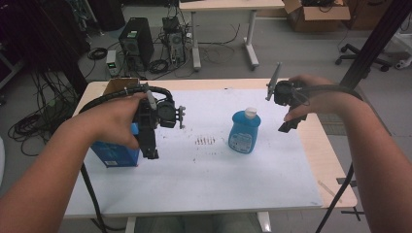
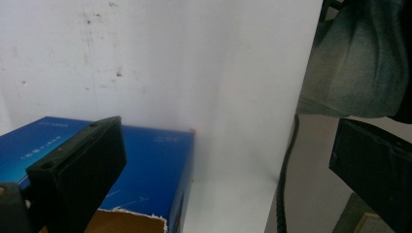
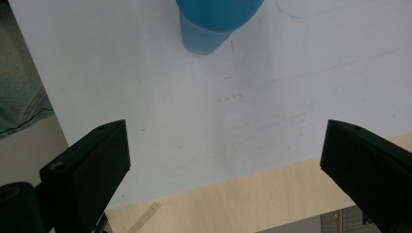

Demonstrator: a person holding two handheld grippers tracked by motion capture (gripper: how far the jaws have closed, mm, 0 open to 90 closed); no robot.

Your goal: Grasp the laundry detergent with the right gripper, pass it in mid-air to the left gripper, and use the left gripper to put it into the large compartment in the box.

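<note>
Left gripper [image 1: 151, 153]: jaws spread wide, nothing pinched. Hung jaws-down at the right edge of the blue box [image 1: 114, 153], apart from it as far as could be judged. In the left gripper view [image 2: 228, 132], saw the blue box [image 2: 150, 160] under one jaw only, with the rest of the gap over bare sheet. Would have needed a sideways shift towards the box to straddle it. Box top looked torn open, so probably soft walls there.

Right gripper [image 1: 287, 127]: also spread, empty, held up over the table's right-hand wooden margin. Blue bottle [image 1: 244, 131] stood upright mid-table, white cap up, long axis vertical, to the left of that gripper and well apart. Clearly nearer the right hand than the left. In the right gripper view [image 3: 226, 130], lay ahead of the jaws and a little off centre, bottle [image 3: 218, 14] at the top edge.

Room: white sheet [image 1: 218, 184] bare around the bottle, nothing between bottle and right gripper. Box sat close to the sheet's left edge, so little margin on that side. Cable trailed off the near table edge by the left hand.
</note>
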